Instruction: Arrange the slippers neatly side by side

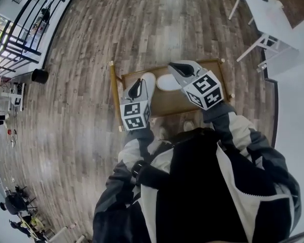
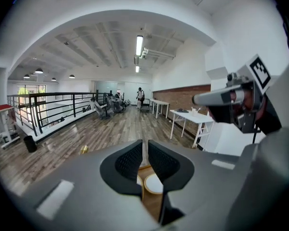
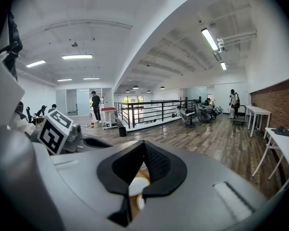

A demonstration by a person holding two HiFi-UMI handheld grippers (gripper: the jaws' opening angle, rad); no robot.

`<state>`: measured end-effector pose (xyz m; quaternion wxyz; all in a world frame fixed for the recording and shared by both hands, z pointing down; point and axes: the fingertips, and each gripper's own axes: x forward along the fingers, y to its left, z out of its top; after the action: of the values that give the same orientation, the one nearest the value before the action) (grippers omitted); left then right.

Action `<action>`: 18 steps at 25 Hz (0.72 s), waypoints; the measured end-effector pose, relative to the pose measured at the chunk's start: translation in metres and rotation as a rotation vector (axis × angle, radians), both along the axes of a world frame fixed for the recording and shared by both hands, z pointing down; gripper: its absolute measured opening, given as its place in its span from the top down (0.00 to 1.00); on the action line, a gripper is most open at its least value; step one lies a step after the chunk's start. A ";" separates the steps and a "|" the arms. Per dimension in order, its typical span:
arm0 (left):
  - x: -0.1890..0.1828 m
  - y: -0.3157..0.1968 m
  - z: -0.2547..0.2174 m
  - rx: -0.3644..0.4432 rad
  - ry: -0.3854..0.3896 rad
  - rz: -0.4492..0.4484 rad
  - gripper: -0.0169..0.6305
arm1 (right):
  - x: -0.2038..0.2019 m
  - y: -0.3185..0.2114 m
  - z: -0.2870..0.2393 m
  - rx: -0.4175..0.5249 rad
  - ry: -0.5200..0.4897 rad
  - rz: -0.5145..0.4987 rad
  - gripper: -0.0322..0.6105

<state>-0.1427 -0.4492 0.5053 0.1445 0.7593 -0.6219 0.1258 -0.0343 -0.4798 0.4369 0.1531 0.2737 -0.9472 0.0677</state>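
Two white slippers lie side by side on a low wooden rack (image 1: 167,104): one slipper (image 1: 150,81) partly under my left gripper, the other slipper (image 1: 166,82) just right of it. My left gripper (image 1: 137,83) hangs over the rack's left part. A narrow gap shows between its pads, with nothing in it; under that left gripper (image 2: 145,149) a white slipper (image 2: 154,183) shows. My right gripper (image 1: 176,66) is above the rack's far edge. In its own view the right gripper (image 3: 143,150) has its tips touching, empty, above a white slipper (image 3: 134,186).
The rack stands on a wooden plank floor (image 1: 91,105) right in front of the person. A white table (image 1: 271,14) stands at the far right. A black railing (image 1: 25,29) and a black bin (image 1: 39,76) are at the far left.
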 end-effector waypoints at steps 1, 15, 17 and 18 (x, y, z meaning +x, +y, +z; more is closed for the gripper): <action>-0.002 0.000 0.014 -0.034 -0.019 0.003 0.90 | 0.000 0.000 0.000 0.001 -0.001 -0.006 0.95; -0.020 0.002 0.182 -0.474 -0.229 0.063 0.61 | 0.037 0.005 -0.016 0.059 0.019 0.008 0.95; -0.019 0.001 0.199 -0.514 -0.244 0.074 0.60 | 0.048 0.004 -0.016 0.064 0.028 0.026 0.95; -0.019 0.000 0.207 -0.534 -0.249 0.081 0.60 | 0.053 0.004 -0.016 0.065 0.031 0.035 0.95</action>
<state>-0.1613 -0.4489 0.7124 0.2568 0.6972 -0.5490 0.3828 0.0189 -0.4754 0.4209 0.1575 0.2962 -0.9414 0.0352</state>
